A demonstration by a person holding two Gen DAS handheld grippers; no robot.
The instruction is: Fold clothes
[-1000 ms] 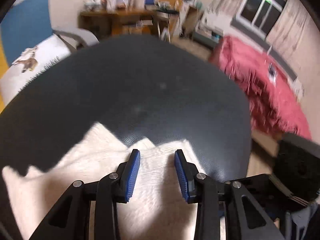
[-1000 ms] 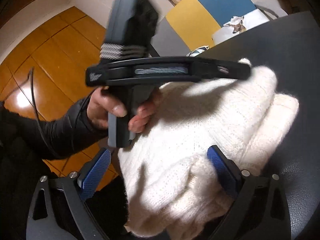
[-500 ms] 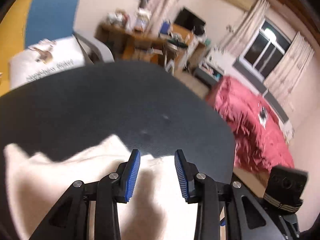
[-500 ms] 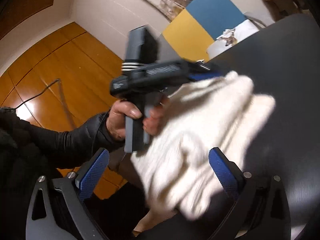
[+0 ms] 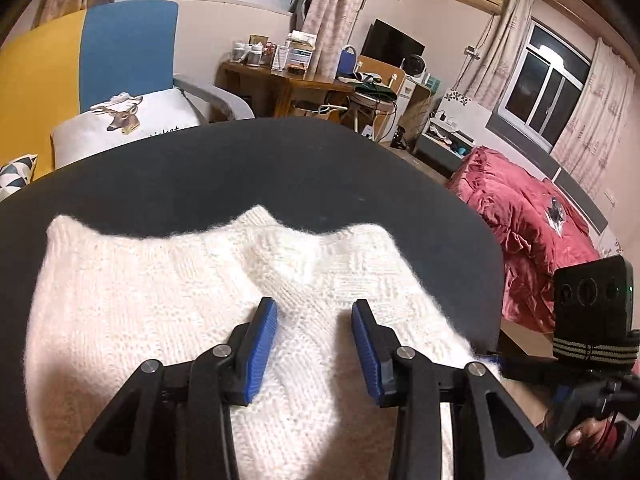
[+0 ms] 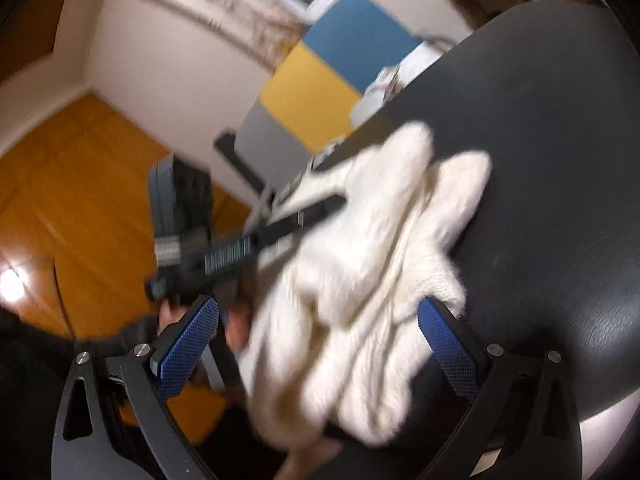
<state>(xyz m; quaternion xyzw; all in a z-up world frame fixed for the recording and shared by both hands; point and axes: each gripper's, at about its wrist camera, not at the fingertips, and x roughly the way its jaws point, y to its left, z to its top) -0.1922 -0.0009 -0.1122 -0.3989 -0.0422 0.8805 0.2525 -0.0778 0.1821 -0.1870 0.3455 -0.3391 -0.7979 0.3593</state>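
Now your left tongs hover over the white knitted sweater, jaws part-way apart and opening, gripping nothing. Your right tongs stand wide at the sweater's near edge, also gripping nothing. The sweater lies bunched on the dark round table. Smooth the sweater flat before pinching an edge; loose knit slips.

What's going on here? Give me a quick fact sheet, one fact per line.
Job: folding clothes
Garment: white knit sweater, bunched on a black table
Left tool: over the sweater, jaws opening, nothing pinched
Right tool: jaws wide, either side of the sweater's edge, not gripping
Holder: a person, one tool per hand
Backdrop: red bedding, cluttered desk
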